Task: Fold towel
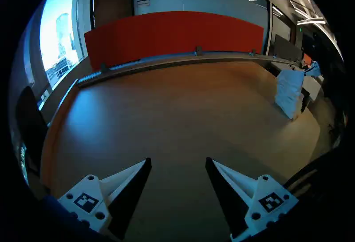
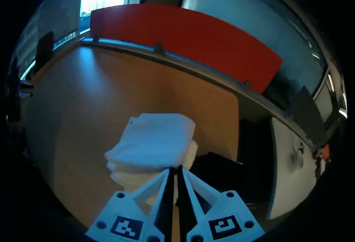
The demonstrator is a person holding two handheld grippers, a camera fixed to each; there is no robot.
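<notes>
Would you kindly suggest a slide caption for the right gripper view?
Right gripper, closed, at a stack of folded white towels on the wooden table, red partition behind.

Counter (image 1: 177,109): broad, wood-topped, lit bluish at left. Red partition panel (image 1: 177,35) along its far edge. Bright window (image 1: 60,37), left wall. Brown door (image 1: 113,2) behind. Ceiling strip lights (image 1: 310,20), upper right. Dark chair back (image 1: 31,122), left edge.

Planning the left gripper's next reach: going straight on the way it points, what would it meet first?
Probably the bare wooden table, if it tilts down; otherwise the way looks free up to the red partition. The left gripper is open, and the towel stack sits off to the right.
</notes>
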